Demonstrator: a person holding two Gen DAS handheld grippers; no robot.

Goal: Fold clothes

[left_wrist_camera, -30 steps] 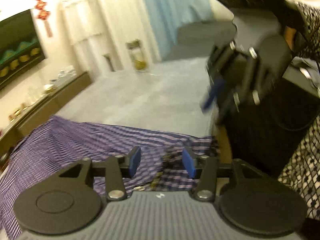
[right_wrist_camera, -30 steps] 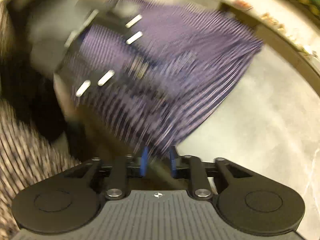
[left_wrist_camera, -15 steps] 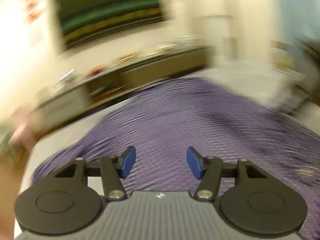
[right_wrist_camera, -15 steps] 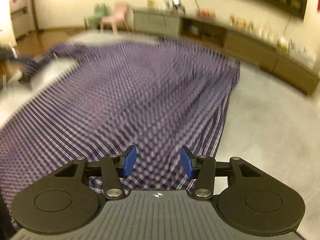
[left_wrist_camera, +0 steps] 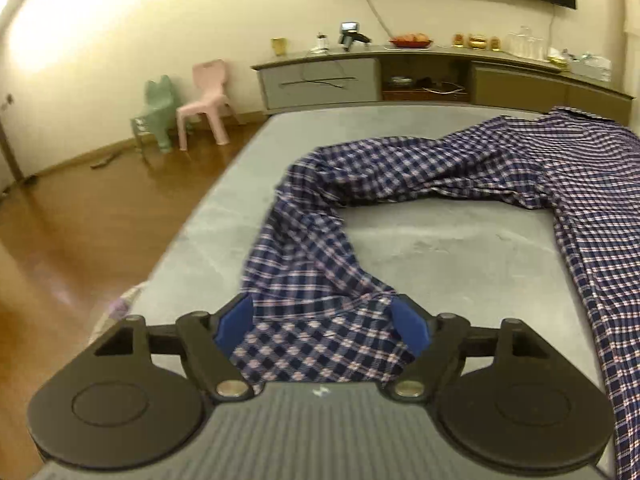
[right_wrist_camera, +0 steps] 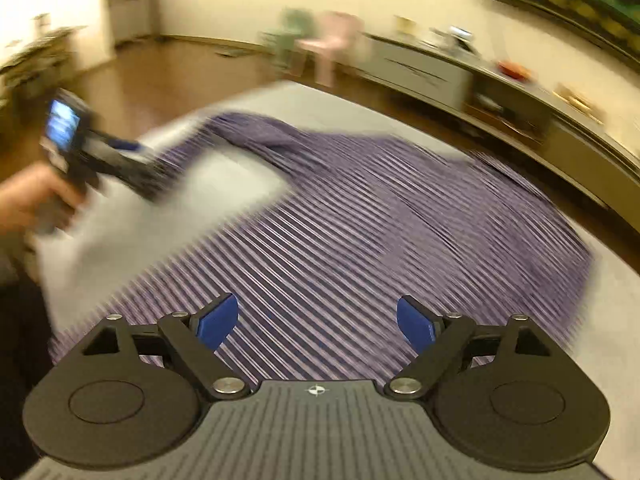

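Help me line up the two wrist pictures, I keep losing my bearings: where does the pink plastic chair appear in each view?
Left wrist view: the pink chair stands upper left, on the wooden floor beside a green chair, past the table's far corner.
Right wrist view: the pink chair is blurred, top centre, right of the green one.
Shared landmark: the long low sideboard along the wall, right of the chairs in both views.
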